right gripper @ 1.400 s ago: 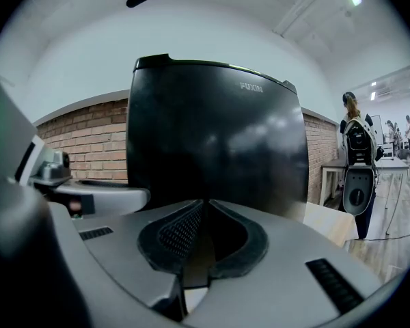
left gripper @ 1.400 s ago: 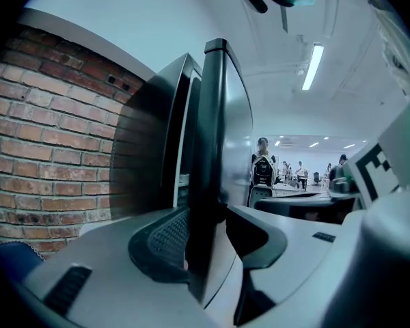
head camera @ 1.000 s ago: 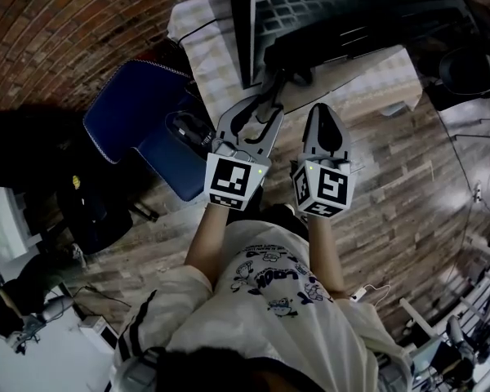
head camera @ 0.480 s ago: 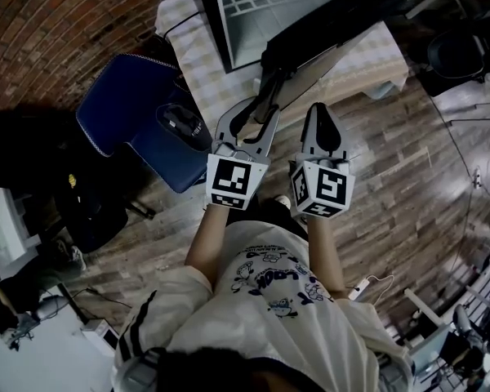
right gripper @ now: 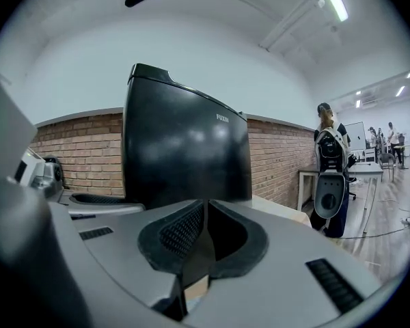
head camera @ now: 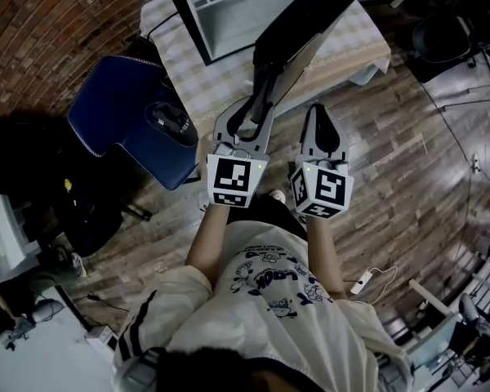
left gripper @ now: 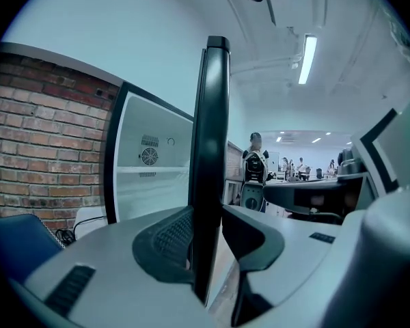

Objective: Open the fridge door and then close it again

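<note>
A fridge (head camera: 220, 11) with a white inside stands on a cloth-covered table (head camera: 355, 47). Its black door (head camera: 310, 15) hangs open, swung out toward me. In the left gripper view the door's edge (left gripper: 208, 135) runs upright between the pads. My left gripper (head camera: 257, 104) (left gripper: 208, 241) is closing on that edge, and both pads look to be against it. My right gripper (head camera: 322, 113) (right gripper: 205, 234) is shut with nothing in it. It hovers just right of the left one, facing the door's black outer face (right gripper: 184, 156).
A blue chair (head camera: 122, 113) with a dark object on its seat stands to the left, beside a brick wall (head camera: 57, 31). A wood-plank floor (head camera: 408, 162) lies to the right. A person with a backpack (right gripper: 328, 162) stands by far desks.
The door has swung further open, following my left gripper as both hands drew back from the fridge. The left jaws have narrowed around the door edge.
</note>
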Tool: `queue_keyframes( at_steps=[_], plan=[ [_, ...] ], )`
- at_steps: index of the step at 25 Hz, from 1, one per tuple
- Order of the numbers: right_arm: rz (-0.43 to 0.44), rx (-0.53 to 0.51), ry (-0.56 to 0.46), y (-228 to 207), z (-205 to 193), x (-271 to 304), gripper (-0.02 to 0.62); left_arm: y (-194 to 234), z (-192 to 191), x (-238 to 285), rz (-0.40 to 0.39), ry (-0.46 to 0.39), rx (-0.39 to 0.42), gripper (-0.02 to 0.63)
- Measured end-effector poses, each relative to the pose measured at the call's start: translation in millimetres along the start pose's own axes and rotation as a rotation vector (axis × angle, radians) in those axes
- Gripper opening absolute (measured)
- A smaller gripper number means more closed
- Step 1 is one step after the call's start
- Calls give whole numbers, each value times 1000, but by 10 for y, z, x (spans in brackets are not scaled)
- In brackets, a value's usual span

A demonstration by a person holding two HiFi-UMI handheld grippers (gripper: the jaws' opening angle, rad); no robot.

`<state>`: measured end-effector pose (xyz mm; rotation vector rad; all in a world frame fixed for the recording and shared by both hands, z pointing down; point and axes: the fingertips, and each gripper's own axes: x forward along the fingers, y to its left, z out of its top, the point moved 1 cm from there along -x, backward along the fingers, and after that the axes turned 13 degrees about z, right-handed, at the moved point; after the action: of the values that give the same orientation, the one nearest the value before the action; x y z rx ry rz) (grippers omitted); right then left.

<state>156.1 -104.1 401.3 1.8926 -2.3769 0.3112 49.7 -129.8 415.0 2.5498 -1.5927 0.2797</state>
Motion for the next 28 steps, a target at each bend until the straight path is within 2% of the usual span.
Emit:
queue_keyframes(
  at_steps=[11, 21, 28],
  plan=[
    [-22, 17, -16, -345, -41, -379, 40, -433, -41, -108, 4, 18, 31, 133],
    [-37, 25, -32, -591, -50, -713, 40, -913, -40, -218, -28, 23, 61, 130],
    [-78, 36, -42, -853, -92, -944, 40, -1240, -52, -245, -67, 22, 88, 127]
  ],
)
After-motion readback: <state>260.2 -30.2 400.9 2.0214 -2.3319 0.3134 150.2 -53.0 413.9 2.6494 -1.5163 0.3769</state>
